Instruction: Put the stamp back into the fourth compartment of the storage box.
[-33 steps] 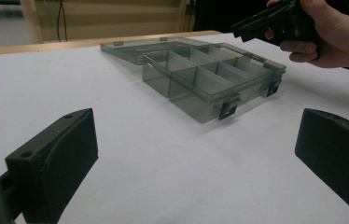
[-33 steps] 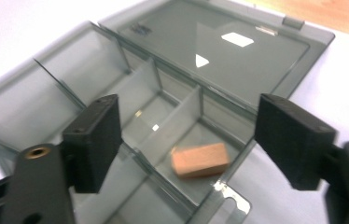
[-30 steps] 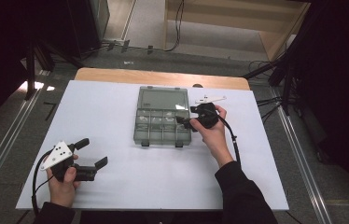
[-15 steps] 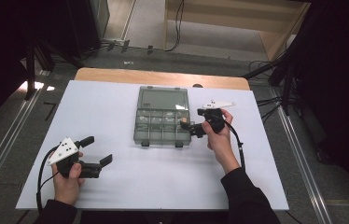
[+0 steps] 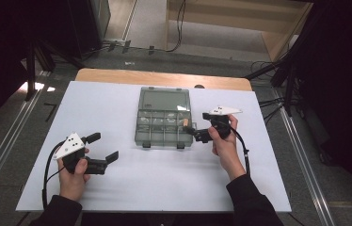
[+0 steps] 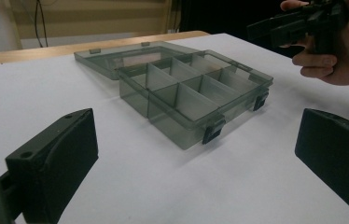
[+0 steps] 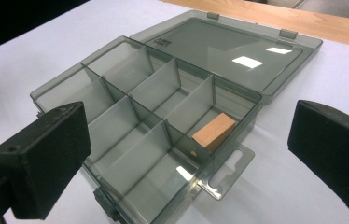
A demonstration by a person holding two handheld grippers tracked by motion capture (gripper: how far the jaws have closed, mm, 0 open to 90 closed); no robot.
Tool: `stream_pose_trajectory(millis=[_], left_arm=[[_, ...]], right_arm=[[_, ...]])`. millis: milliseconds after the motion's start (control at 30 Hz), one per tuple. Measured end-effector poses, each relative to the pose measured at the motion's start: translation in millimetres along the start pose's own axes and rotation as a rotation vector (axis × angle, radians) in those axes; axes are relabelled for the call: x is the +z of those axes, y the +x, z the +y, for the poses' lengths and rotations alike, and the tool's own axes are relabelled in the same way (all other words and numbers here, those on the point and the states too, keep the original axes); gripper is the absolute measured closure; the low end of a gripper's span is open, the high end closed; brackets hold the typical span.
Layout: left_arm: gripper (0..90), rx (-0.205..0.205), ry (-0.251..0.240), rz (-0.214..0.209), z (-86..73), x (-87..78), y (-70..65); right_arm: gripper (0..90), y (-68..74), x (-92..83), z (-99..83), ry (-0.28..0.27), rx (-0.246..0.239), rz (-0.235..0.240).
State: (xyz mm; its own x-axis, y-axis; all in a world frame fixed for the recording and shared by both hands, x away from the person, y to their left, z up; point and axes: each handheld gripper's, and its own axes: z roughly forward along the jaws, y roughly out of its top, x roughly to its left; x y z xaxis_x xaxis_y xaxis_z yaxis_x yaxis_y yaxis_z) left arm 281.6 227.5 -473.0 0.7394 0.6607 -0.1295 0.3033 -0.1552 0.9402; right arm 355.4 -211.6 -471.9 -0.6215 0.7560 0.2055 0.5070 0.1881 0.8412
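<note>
block (image 7: 213, 132) in organizer box (image 7: 116, 84) (lid open)

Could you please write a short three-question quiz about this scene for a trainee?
1. True or false: the lid of the compartment box lies open, flat on the table.
2. Which thing lies inside the box? A) a wooden block B) a screw C) a coin
3. Fill in: the right claw is ____, with nothing between its jaws.

Key:
1. True; the lid rests behind the compartments.
2. A; the wooden block leans in a compartment at the end nearest the right claw.
3. Open; its jaws have just been opening.
</note>
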Motion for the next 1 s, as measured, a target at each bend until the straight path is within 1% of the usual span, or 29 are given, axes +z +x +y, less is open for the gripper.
stream_pose_trajectory(millis=[33, 133, 167, 433, 567, 700, 1000], left_arm=[[0.0, -0.008, -0.001, -0.003, -0.1, 2.0, 1.0], [0.0, -0.02, 0.01, -0.005, -0.4, 7.6, 3.3], [0.0, -0.028, 0.013, -0.009, 0.0, 9.6, 4.0], [0.0, -0.004, 0.029, -0.036, 11.2, 24.8, 4.1], [0.0, 0.009, 0.03, -0.034, 16.1, 32.3, 4.5], [0.0, 0.028, 0.049, -0.041, 17.9, 41.1, 3.4], [0.0, 0.026, 0.043, -0.058, 23.5, 53.0, 3.8]], right_arm=[[0.0, 0.3, -0.6, -0.6, -0.004, -0.005, -0.002], [0.0, 0.7, -3.0, -2.3, -0.011, 0.01, 0.006], [0.0, 0.4, -3.4, -3.0, -0.014, 0.008, 0.006], [0.0, -1.1, -4.4, -7.0, -0.014, 0.015, 0.0], [0.0, -1.0, -4.4, -7.9, -0.018, 0.02, 0.002], [0.0, -1.5, -4.1, -9.1, -0.019, 0.021, 0.005], [0.0, -2.5, -3.4, -9.7, -0.015, 0.029, 0.005]])
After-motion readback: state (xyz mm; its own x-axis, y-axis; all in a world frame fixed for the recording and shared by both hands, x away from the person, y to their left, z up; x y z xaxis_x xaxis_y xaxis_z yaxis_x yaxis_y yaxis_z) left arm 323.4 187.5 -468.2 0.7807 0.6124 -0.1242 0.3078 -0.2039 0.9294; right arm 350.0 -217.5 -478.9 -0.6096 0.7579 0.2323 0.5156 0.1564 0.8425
